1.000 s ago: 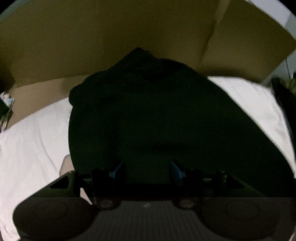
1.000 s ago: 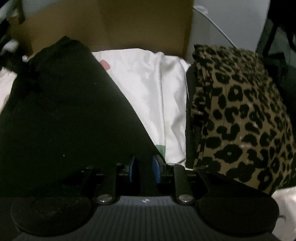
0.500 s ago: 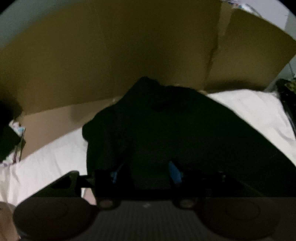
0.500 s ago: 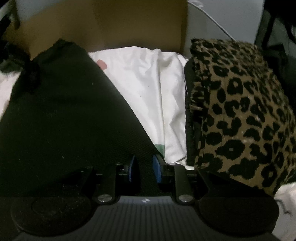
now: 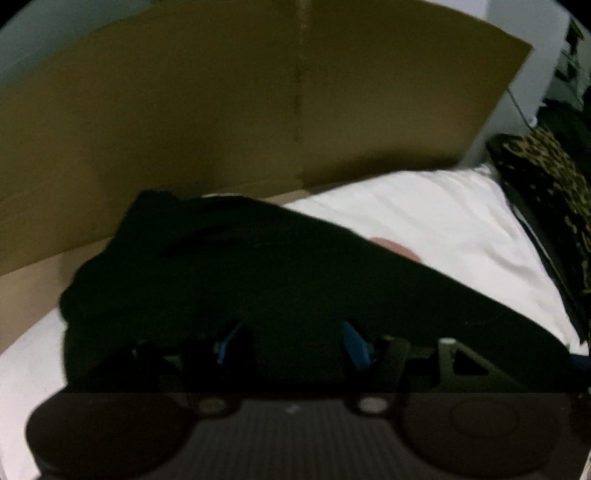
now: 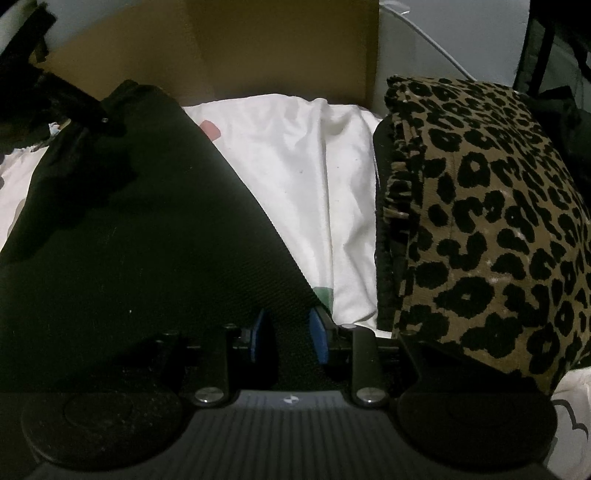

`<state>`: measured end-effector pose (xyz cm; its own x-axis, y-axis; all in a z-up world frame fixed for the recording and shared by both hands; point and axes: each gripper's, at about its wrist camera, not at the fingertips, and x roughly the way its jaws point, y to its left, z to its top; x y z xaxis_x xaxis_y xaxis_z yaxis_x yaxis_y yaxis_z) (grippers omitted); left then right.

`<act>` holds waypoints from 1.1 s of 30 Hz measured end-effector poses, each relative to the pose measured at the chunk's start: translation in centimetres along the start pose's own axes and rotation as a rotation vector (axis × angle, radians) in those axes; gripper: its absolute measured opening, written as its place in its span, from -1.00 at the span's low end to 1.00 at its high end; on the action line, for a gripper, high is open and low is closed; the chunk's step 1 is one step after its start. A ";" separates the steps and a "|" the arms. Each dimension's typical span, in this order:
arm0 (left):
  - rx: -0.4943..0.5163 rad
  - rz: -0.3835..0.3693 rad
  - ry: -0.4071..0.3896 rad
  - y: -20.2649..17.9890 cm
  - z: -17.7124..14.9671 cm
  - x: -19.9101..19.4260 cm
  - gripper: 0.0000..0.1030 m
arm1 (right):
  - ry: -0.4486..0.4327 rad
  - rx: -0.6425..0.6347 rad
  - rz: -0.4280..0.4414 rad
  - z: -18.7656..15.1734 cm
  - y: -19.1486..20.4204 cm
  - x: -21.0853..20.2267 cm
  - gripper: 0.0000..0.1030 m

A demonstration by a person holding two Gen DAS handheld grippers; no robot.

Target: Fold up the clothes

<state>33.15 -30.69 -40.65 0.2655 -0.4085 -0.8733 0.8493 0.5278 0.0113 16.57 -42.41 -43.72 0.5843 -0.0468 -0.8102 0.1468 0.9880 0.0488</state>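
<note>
Black garment (image 6: pixel 122 236) on the white bed sheet (image 6: pixel 306 192), mid-fold: left hand-held gripper (image 5: pixel 288 343) opening around its fabric, right hand-held gripper (image 6: pixel 288 336) pinching its near edge beside the leopard-print cloth (image 6: pixel 480 221); next, probably smoothing it flat.

We see a white sheet (image 6: pixel 295 177) covering the soft surface, creased and brightly lit against a dim room. At its far edge stands brown cardboard (image 5: pixel 229 110), its panels meeting at a vertical fold. A pale wall (image 6: pixel 443 33) rises at the far right, a thin white cable (image 6: pixel 439 55) running across it. Dark shapes at the far right we cannot identify.
</note>
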 end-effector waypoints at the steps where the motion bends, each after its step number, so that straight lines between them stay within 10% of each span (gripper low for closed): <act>1: -0.002 -0.005 0.003 -0.3 0.1 0.5 0.23 | -0.002 0.000 -0.002 0.0 0.0 0.0 -0.35; 33: -0.246 0.144 -0.071 7.1 4.7 1.0 0.03 | -0.018 -0.016 -0.001 -0.3 0.1 -0.1 -0.35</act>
<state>41.59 -30.90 -39.18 0.4138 -0.3629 -0.8349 0.6668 0.7452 0.0066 16.27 -42.21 -43.81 0.5983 -0.0504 -0.7997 0.1351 0.9901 0.0387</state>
